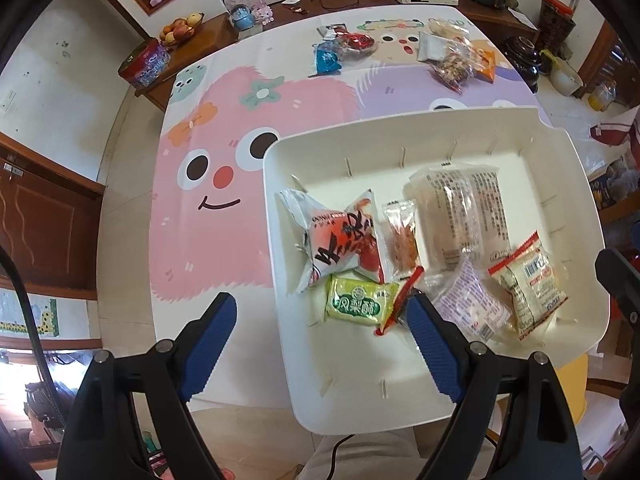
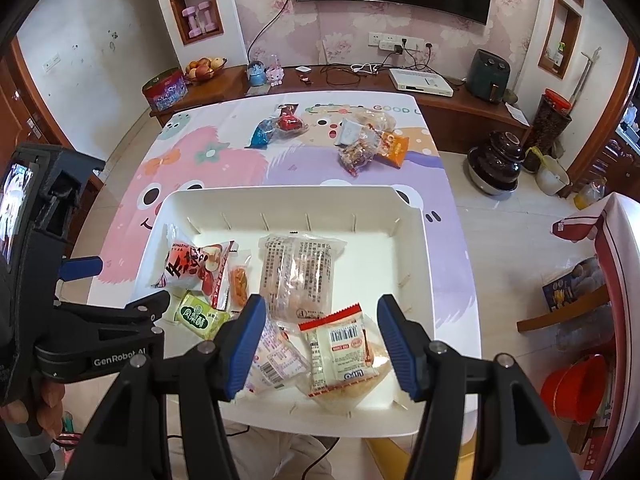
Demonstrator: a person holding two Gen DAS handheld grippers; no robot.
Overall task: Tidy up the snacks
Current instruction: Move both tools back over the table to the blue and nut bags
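- A white bin (image 1: pixel 592 216) (image 2: pixel 412 248) sits at the near edge of a table covered by a cartoon-print cloth (image 1: pixel 224 128) (image 2: pixel 288 160).
- Inside the bin lie several wrapped snacks: a red-and-white packet (image 1: pixel 340 240) (image 2: pixel 192 268) at the left wall, a small clear packet with an orange snack (image 1: pixel 402 236) (image 2: pixel 239 280) just beside it, a large clear bag (image 1: pixel 460 208) (image 2: pixel 298 276) in the middle, a green packet (image 1: pixel 358 302) (image 2: pixel 200 316) near the front, a pale pinkish packet (image 1: pixel 472 304) (image 2: pixel 276 360), and a white packet with a red edge (image 1: pixel 528 284) (image 2: pixel 340 348).
- The left gripper (image 1: pixel 322 328) (image 2: pixel 120 286) is spread wide with nothing between its fingers; one finger is outside the bin's left wall, the other over the front of the bin beside the green packet and a red wrapper strip (image 1: pixel 404 296).
- The right gripper (image 2: pixel 322 346) is also wide open and holds nothing; its fingers flank the white packet with a red edge, and whether they touch it I cannot tell.
- More snacks are still on the cloth at the far end: a blue packet (image 1: pixel 326 58) (image 2: pixel 262 134), a red packet (image 1: pixel 358 42) (image 2: pixel 290 122), and a heap of clear and orange bags (image 1: pixel 456 58) (image 2: pixel 372 140).
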